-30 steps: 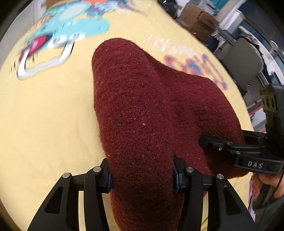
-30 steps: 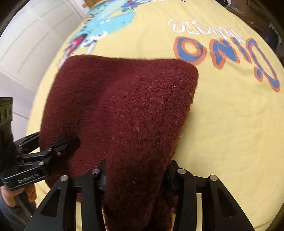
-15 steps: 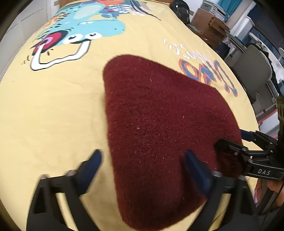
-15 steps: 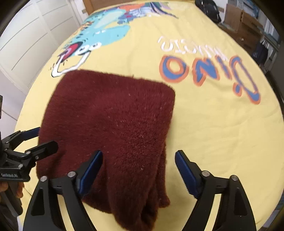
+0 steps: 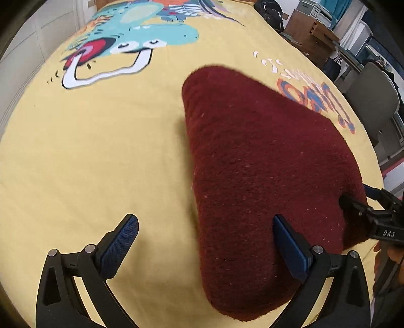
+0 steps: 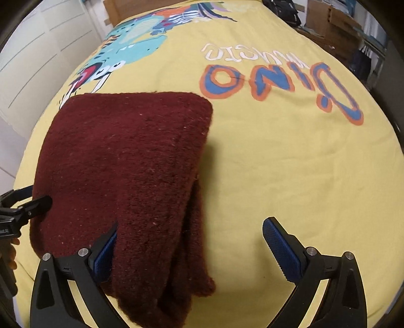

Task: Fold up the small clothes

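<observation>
A dark red fuzzy garment [image 5: 262, 176] lies folded on the yellow dinosaur bedspread [image 5: 88, 156]; it also shows in the right wrist view [image 6: 126, 176], with folded layers stacked along its right edge. My left gripper [image 5: 205, 234] is open over the garment's near left edge and holds nothing. My right gripper [image 6: 189, 239] is open over the garment's near right edge and holds nothing. The right gripper's tip shows at the garment's right side in the left wrist view [image 5: 366, 209]. The left gripper's tip shows at its left side in the right wrist view [image 6: 27, 207].
The bedspread carries a blue dinosaur print [image 5: 131, 40] and "DINO" lettering [image 6: 277, 83]. Cardboard boxes [image 5: 310, 32], a black bag [image 5: 270, 12] and a grey chair [image 5: 371, 93] stand past the bed's right side. White panelled doors [image 6: 38, 50] stand on the left.
Both grippers have opened and let go of the garment, then drawn back. The garment has dropped flat onto the bedspread in its folded shape.
</observation>
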